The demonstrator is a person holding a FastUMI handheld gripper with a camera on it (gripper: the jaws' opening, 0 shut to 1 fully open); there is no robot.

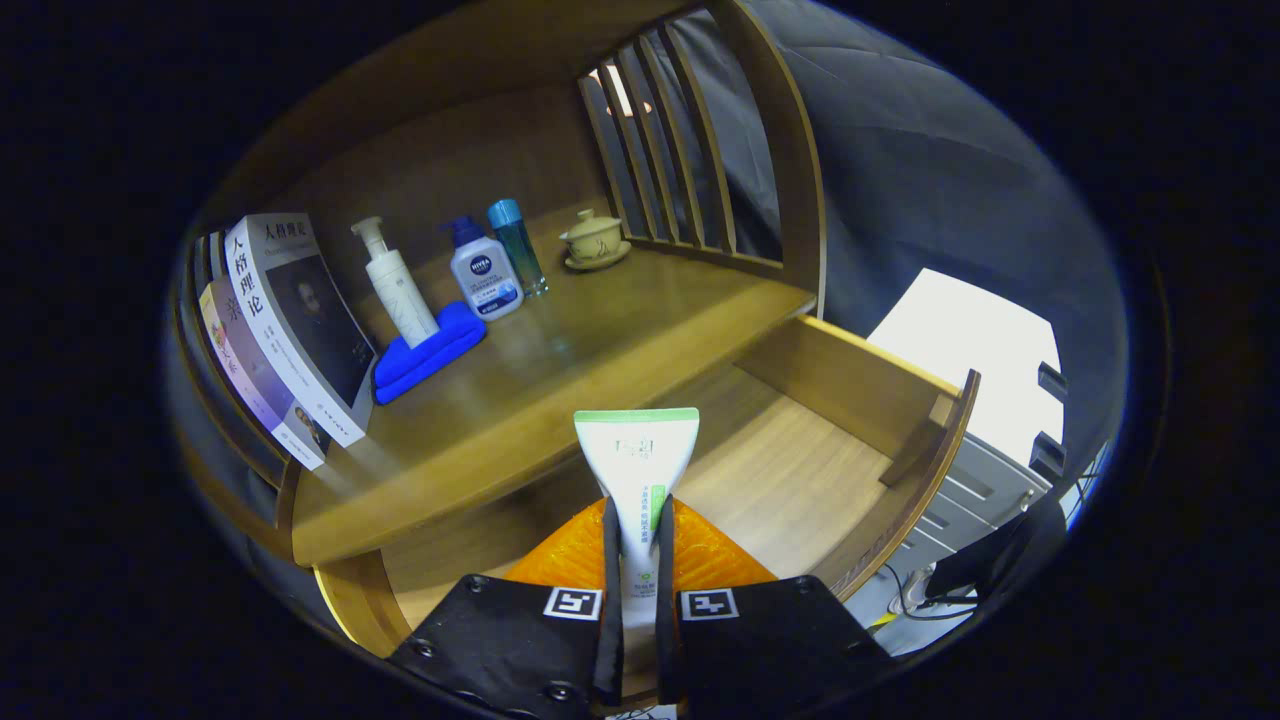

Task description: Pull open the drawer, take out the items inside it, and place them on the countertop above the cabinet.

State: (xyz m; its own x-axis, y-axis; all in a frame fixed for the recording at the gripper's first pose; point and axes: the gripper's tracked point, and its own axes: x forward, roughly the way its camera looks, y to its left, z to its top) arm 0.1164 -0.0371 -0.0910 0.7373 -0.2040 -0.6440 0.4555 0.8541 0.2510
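Observation:
My gripper (pixel 638 560) is shut on a white tube with a green end (pixel 637 460), which stands up between the two fingers. It hangs above the pulled-out wooden drawer (pixel 860 400), whose floor beyond the tube looks bare. The wooden countertop (pixel 560 370) lies just ahead and to the left of the tube, a little higher than the drawer.
On the countertop stand a white pump bottle (pixel 395 280) on a folded blue cloth (pixel 430 355), a small white-and-blue bottle (pixel 484 272), a blue-capped bottle (pixel 517 245) and a lidded tea cup (pixel 594 238). Leaning books (pixel 295 330) stand at the left. A slatted wooden side (pixel 690 150) closes the right back.

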